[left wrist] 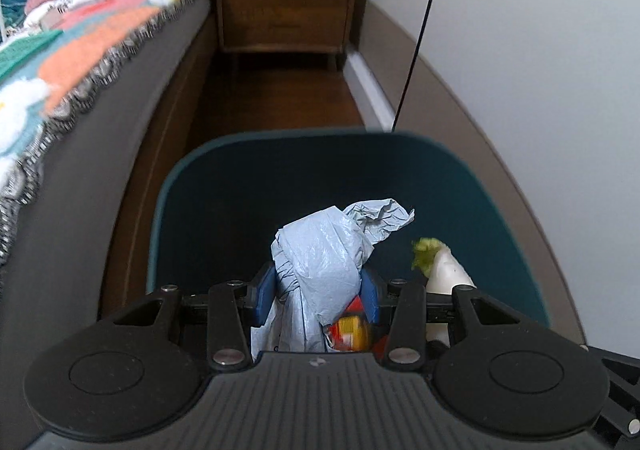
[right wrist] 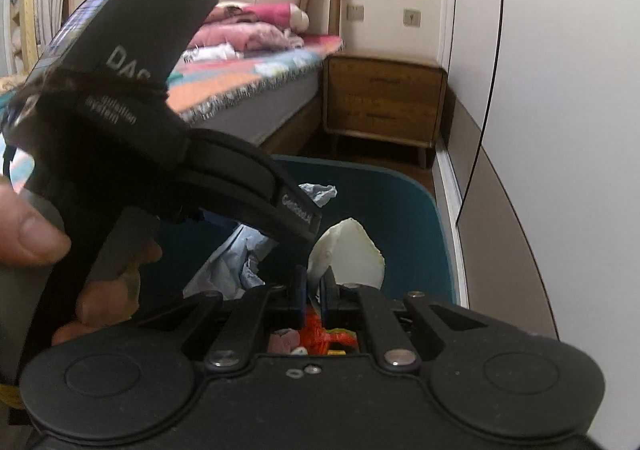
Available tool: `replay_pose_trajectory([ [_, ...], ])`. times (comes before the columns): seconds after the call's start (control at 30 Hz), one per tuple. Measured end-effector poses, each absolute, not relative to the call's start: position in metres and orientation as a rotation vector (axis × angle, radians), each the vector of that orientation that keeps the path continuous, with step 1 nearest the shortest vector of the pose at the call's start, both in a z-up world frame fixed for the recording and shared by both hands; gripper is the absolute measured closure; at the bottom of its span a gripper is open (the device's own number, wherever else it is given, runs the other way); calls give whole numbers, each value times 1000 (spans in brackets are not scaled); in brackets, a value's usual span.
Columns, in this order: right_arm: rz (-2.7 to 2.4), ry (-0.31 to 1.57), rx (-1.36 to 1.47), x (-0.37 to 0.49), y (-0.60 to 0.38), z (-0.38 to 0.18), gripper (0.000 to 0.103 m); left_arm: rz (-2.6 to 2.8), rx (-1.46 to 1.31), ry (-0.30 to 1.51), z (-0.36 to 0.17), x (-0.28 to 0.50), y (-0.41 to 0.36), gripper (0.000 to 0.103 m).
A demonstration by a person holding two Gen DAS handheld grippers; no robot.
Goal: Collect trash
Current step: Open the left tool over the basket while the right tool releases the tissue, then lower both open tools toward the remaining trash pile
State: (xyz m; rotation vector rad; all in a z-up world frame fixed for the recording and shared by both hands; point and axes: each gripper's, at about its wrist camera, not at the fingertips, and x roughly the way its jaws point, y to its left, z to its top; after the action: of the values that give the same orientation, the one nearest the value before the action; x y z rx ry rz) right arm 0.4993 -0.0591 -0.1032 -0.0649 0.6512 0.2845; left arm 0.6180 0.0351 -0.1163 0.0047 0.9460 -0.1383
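Above the teal bin (left wrist: pixel 500 186), left fingers (left wrist: pixel 370 292) pinch a crumpled pale-blue plastic bag (left wrist: pixel 316 250), right fingers (right wrist: pixel 298 290) clamp a white scrap (right wrist: pixel 348 250); lettering reads "DAS" and "system".

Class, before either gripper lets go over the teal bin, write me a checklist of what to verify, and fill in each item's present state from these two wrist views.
1. Left gripper clamped on the crumpled pale blue plastic bag: ok.
2. Bag held above the opening of the dark teal plastic bin: ok.
3. Right gripper clamped on the white radish piece: ok, its blue pads pinch the lower edge.
4. Radish piece above the bin opening: ok.
5. Room left inside the bin: cannot tell; wrappers show low down, depth hidden.
6. The two grippers apart from each other: cannot tell; the left one crowds the right view.
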Motion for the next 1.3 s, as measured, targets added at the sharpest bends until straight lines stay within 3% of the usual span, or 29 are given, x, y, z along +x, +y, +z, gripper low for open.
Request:
replay_pose_trajectory([
  [0.27, 262, 752, -62, 509, -60, -122, 97, -97, 31, 1063, -140, 629, 31, 60],
  [0.47, 260, 798, -69, 511, -53, -119, 88, -68, 25, 1077, -138, 624, 28, 58],
  [0.57, 255, 806, -68, 507, -50, -114, 76, -55, 12, 1070, -135, 620, 28, 55],
  [0.6, 258, 807, -71, 507, -50, -113, 66, -54, -4, 1073, -134, 619, 30, 48],
  [0.7, 257, 788, -87, 502, -50, -106, 50, -58, -18, 1057, -128, 610, 30, 46],
  [0.83, 271, 764, -97, 486, -52, -96, 46, -70, -33, 1021, -113, 595, 32, 46],
  [0.97, 280, 737, -94, 474, -57, -84, 43, -71, -56, 980, -96, 576, 35, 39],
  [1.3, 300, 668, -68, 424, -66, -57, 37, -67, -53, 887, -59, 511, 35, 39],
])
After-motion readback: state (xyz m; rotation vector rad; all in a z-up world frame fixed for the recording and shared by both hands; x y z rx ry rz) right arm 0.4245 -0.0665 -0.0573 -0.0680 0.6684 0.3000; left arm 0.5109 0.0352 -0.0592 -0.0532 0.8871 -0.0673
